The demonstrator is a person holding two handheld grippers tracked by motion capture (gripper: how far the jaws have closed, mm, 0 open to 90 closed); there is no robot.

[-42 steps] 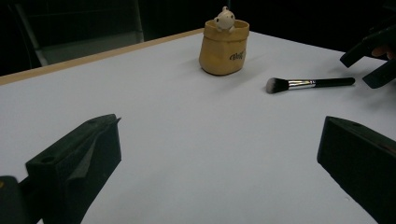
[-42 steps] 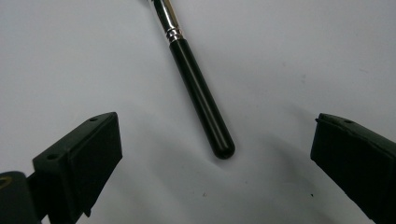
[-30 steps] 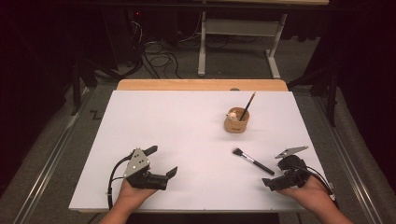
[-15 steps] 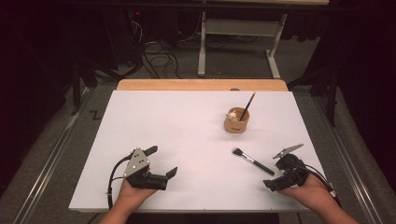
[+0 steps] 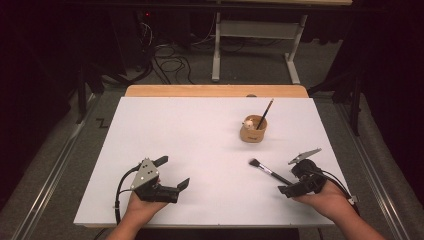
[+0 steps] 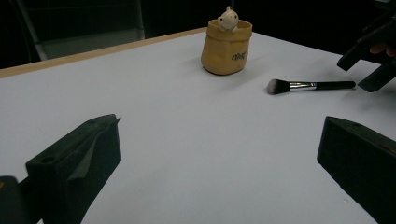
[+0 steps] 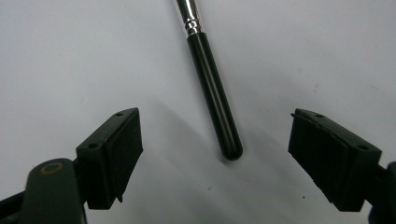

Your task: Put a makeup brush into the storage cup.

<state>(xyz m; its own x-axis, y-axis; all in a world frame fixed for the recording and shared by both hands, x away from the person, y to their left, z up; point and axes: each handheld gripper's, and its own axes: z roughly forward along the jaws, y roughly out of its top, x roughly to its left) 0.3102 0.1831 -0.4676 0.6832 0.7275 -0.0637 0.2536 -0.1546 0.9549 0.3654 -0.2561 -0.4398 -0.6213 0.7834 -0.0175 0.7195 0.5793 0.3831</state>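
Observation:
A black-handled makeup brush (image 5: 267, 170) lies flat on the white table (image 5: 190, 130), bristles toward the left. My right gripper (image 5: 287, 178) is at its handle end. In the right gripper view the handle (image 7: 212, 88) runs in between my right gripper (image 7: 212, 137) jaws, which have just been closing. The pads stand apart from the handle on both sides. My left gripper (image 5: 172, 172) rests open at the front left with nothing between its jaws. The left gripper (image 6: 219, 163) view shows the brush (image 6: 308, 86) and the right gripper (image 6: 369, 65) far off.
A tan cup (image 5: 253, 130) with a small pale figure and a dark upright brush stands at the back right, also the cup (image 6: 226, 44) in the left gripper view. A wooden strip (image 5: 215, 91) edges the far side. Cables and a metal frame lie on the floor beyond.
The right gripper has edged slightly toward the brush's handle end and its jaws have narrowed a little. The left gripper, the brush and the cup have not moved.

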